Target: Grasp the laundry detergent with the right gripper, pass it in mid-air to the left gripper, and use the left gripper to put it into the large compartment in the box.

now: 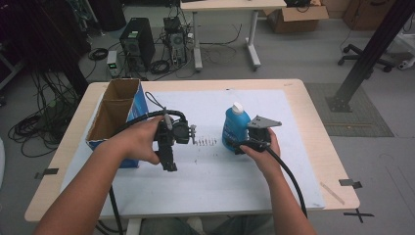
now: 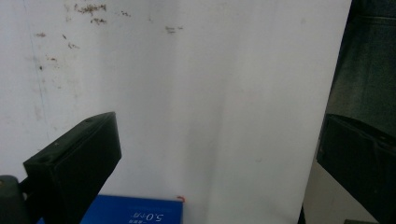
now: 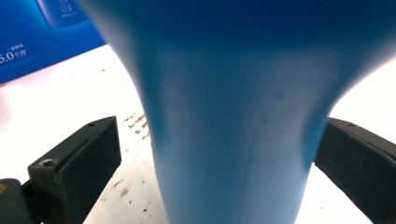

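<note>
One blue bottle (image 1: 235,128) with a white cap stands upright on the white mat (image 1: 205,181) a little right of the middle of the tabletop (image 1: 313,122), and it is the thing being worked on. The right gripper (image 1: 241,145) sits at its near side, low on the body; in the right gripper view the bottle (image 3: 233,140) fills the gap between the two black jaws, which stand wide with a sliver of mat showing on the left side, so they bracket it but do not seem to press on it yet. To the left, the left gripper (image 1: 169,164) hangs over the mat with its jaws pointing down and toward the near edge, spread wide and holding nothing. Just left of it stands an open cardboard box (image 1: 115,115) with blue sides, a likely place for the bottle. Some dark specks (image 1: 205,142) lie on the mat between the grippers. To close well, I would centre the narrow waist between the jaws, keep the gripper level, and squeeze evenly so the smooth, rounded plastic does not twist or tip the bottle toward the far side.
</note>
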The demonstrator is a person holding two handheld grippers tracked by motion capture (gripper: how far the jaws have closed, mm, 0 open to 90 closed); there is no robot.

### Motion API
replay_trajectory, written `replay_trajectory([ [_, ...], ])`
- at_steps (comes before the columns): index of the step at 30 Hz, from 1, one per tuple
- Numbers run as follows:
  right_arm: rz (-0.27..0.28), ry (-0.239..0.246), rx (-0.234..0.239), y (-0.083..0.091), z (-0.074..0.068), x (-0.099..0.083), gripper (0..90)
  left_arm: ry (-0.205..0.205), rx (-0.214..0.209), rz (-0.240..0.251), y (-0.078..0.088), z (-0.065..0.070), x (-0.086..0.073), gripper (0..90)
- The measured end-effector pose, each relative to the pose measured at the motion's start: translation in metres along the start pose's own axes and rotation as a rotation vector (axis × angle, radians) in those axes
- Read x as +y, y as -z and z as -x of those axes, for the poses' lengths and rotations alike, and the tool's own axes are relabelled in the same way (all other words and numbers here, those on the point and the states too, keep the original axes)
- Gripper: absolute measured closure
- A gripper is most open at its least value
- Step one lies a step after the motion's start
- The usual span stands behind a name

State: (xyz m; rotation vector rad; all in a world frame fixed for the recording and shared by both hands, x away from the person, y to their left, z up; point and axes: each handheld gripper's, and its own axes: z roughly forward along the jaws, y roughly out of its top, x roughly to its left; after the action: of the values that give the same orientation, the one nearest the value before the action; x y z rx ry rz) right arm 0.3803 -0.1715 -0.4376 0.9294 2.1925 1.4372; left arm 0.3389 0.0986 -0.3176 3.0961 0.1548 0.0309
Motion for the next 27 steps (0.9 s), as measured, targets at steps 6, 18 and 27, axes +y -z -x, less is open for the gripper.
replay_trajectory([
  [6, 0.016, -0.022, -0.030, -0.0002, 0.0017, -0.0012, 3.6, 0.005, 0.000, 0.001, -0.0004, -0.0008, -0.0013, 0.2],
  [18, 0.046, -0.017, -0.043, -0.0008, 0.0001, -0.0040, 11.3, 0.002, 0.000, 0.003, -0.0012, -0.0019, 0.0002, 0.2],
  [27, 0.064, -0.013, -0.046, -0.0012, -0.0011, -0.0056, 15.9, 0.003, -0.001, 0.001, -0.0016, -0.0022, 0.0002, 0.2],
])
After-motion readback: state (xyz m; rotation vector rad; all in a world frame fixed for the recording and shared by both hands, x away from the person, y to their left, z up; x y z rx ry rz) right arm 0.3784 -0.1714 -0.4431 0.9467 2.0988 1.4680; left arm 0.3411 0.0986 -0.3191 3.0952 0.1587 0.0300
